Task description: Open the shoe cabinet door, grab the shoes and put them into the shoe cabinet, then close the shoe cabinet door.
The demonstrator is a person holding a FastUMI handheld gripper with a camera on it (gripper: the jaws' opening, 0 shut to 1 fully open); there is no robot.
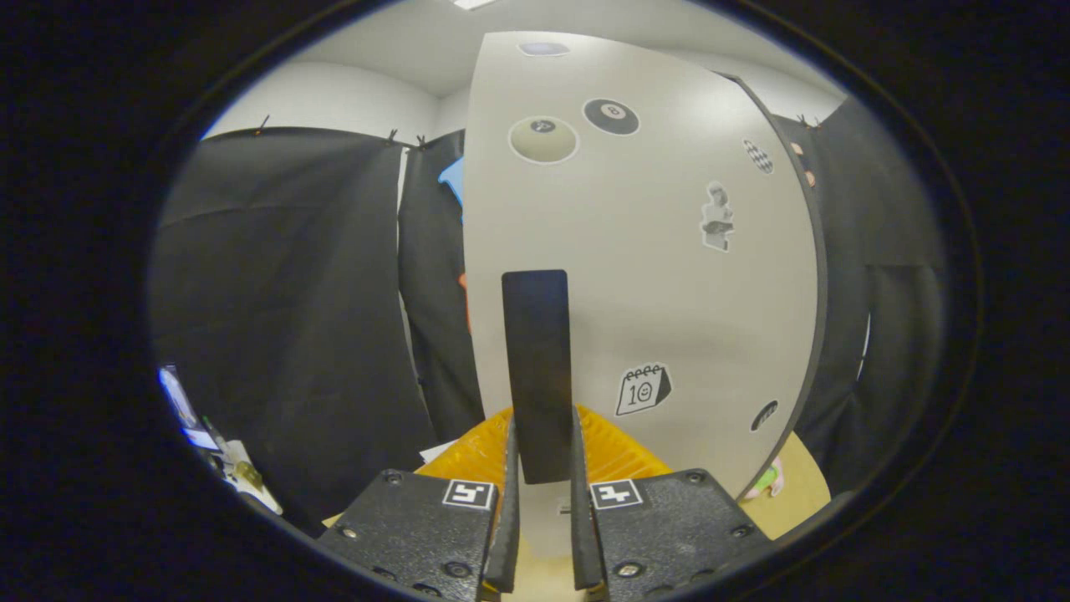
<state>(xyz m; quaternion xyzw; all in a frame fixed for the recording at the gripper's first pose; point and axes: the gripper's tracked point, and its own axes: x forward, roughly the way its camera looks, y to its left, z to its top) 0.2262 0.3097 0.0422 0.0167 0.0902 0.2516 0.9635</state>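
Presently, item one: shoe cabinet door [669, 276], pale, curved by the lens, bearing several stickers [642, 389]; it stands directly ahead of the gripper [540, 502] and appears swung partly away from the cabinet body, though the hinge side is hard to read.

Item two: door handle [537, 368], a dark upright strip fixed to the door. Its lower end sits between the jaws, which are drawn in close against its two sides and seem to pinch it; whether both press firmly cannot be fully told.

Item three: yellow ribbed object [614, 451], low, just beyond the fingers and under the door's lower edge; identity uncertain, possibly a mat or tray.

Item four: bench [798, 493], tan, a bare patch showing beside the door's far edge.

Item five: shoes, not located among the things listed here.

Risk, as judged: the hold is only on the handle's lower tip, so a pull off the door's swing arc could let the strip slip out of the jaws. The door could also scrape the yellow object beneath it.
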